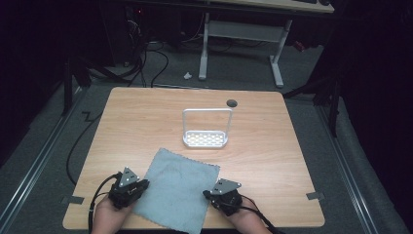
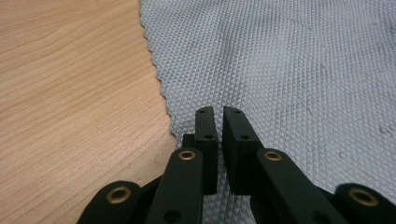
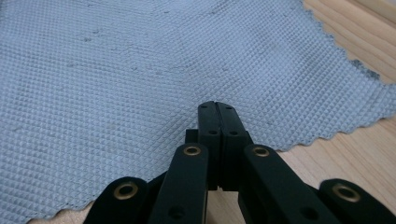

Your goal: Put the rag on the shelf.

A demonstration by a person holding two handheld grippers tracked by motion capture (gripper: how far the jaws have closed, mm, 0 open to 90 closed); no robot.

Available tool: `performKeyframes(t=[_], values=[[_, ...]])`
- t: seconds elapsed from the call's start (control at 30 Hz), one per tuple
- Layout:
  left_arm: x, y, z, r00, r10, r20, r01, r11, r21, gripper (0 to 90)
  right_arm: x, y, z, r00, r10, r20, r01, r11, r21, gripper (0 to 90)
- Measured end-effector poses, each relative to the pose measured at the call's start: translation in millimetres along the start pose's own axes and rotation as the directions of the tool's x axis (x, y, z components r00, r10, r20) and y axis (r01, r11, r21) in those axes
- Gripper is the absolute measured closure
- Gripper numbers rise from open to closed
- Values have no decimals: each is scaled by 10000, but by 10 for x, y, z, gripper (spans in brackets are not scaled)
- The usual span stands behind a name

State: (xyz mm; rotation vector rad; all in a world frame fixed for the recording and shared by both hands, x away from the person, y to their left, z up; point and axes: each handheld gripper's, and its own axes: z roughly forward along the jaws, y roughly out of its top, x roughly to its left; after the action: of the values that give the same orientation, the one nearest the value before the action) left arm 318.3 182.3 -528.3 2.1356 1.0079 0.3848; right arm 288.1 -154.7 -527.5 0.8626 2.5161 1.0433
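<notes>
A grey waffle-textured cloth (image 1: 178,187) lies flat on the wooden table (image 1: 146,122) near its front edge. My left gripper (image 1: 142,186) rests at the cloth's left edge. In the left gripper view its jaws (image 2: 218,112) stand a narrow slit apart over the cloth (image 2: 280,70), just inside the zigzag hem, with nothing pinched between them. My right gripper (image 1: 209,195) sits at the cloth's right edge. In the right gripper view its jaws (image 3: 217,105) are pressed together over the cloth (image 3: 140,70), close to the hem.
A small white rack (image 1: 205,140) with a tall hoop handle stands behind the cloth at mid-table. A dark round hole (image 1: 232,103) sits near the far edge. Bare wood lies on both sides. Another desk's legs stand on the floor beyond.
</notes>
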Motion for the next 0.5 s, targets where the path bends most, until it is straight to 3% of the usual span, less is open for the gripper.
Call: performKeyframes(t=[0.13, 0.27, 0.5], values=[[-17, 9, 6, 9997, 25, 248, -26, 10000, 41, 843, -64, -40, -40, 9995, 224, 235, -224, 9997, 21, 900], [-129, 42, 49, 9980, 343, 528, -345, 9994, 29, 843, -144, -90, -88, 9982, 484, 367, -485, 9988, 10, 900], [-390, 158, 177, 9874, 1004, 1224, -1015, 9948, 30, 843, -396, -258, -249, 9866, 1374, 880, -1371, 9905, -95, 900]])
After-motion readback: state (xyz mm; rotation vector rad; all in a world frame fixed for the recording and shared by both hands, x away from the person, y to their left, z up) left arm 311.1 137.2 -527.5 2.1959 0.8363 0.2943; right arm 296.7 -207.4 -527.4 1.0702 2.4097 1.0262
